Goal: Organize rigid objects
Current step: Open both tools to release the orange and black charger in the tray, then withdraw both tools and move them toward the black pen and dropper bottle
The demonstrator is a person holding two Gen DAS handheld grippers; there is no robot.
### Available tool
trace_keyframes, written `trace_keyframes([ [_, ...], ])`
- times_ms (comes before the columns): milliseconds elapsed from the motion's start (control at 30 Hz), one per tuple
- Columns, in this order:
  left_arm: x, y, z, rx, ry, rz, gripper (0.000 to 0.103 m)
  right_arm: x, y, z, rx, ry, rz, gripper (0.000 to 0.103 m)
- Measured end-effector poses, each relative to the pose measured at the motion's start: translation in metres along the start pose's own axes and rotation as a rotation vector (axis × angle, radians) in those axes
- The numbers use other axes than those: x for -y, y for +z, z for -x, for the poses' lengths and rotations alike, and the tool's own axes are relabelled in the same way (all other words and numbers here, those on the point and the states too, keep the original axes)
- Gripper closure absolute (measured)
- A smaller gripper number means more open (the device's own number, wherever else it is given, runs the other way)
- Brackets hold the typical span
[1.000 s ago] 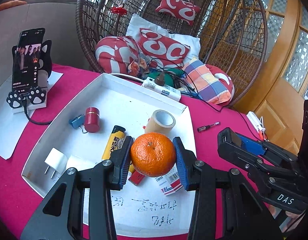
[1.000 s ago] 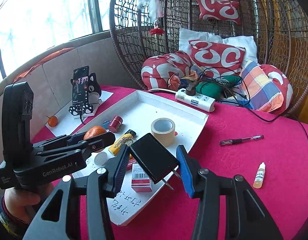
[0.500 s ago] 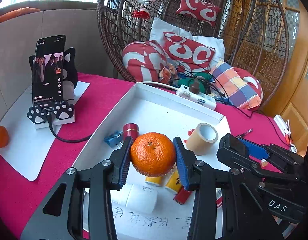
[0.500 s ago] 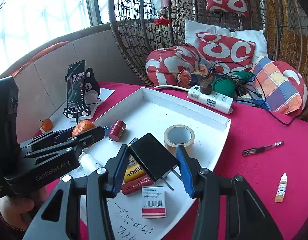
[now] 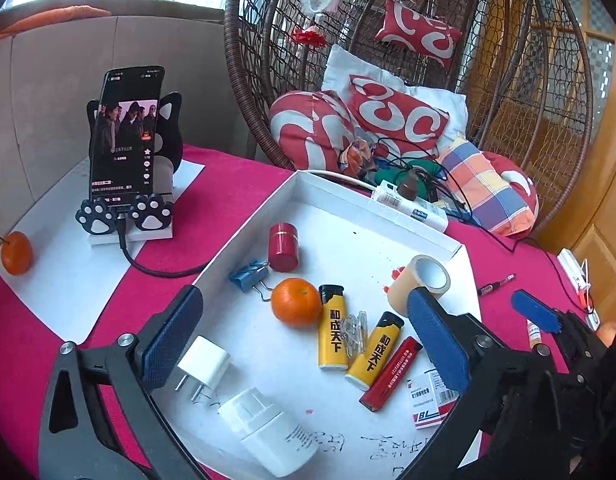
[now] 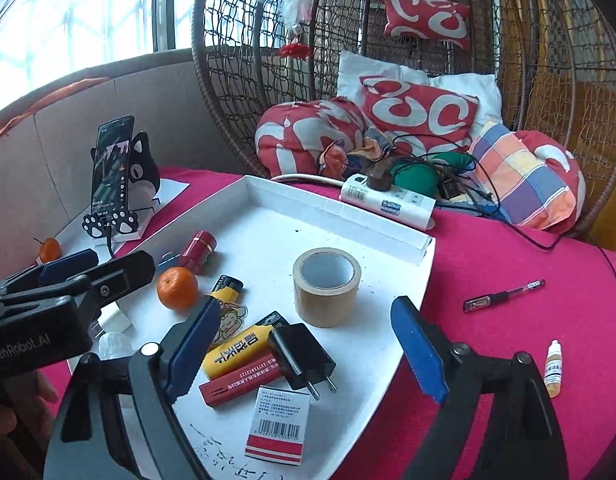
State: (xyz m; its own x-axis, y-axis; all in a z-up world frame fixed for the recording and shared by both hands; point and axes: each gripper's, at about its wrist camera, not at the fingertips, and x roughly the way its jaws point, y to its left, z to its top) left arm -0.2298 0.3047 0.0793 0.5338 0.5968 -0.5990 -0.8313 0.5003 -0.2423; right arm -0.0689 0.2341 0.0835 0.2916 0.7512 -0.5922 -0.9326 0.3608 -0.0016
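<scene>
Three lighters [image 5: 332,326], one orange [image 5: 296,307] in tray [image 5: 371,208]

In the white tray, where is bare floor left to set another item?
The white tray is bare along its far wall, between the red cylinder and tape roll. Crowded near: lighters, orange, black charger.

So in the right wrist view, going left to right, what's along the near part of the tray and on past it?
Orange → red lighter → black charger → tape roll → pen → small dropper bottle, the last two on the red cloth off the tray.
</scene>
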Motion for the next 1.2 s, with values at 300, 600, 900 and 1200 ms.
trace_keyframes([
  [300, 0.013, -0.002, 0.012, 0.021, 0.017, -0.032, 0.0, 0.021, -0.011, 0.036, 0.059, -0.01, -0.064, 0.0],
  [600, 0.035, -0.005, 0.022, 0.016, 0.012, -0.082, 0.0, 0.049, -0.02, 0.067, 0.096, -0.048, -0.137, 0.0],
  [900, 0.061, -0.006, 0.034, 0.03, -0.007, -0.13, 0.0, 0.098, -0.03, 0.092, 0.131, -0.127, -0.25, 0.0],
  [1200, 0.1, -0.02, 0.028, -0.008, -0.052, -0.216, 0.0, 0.173, -0.062, 0.117, 0.131, -0.274, -0.396, 0.0],
])
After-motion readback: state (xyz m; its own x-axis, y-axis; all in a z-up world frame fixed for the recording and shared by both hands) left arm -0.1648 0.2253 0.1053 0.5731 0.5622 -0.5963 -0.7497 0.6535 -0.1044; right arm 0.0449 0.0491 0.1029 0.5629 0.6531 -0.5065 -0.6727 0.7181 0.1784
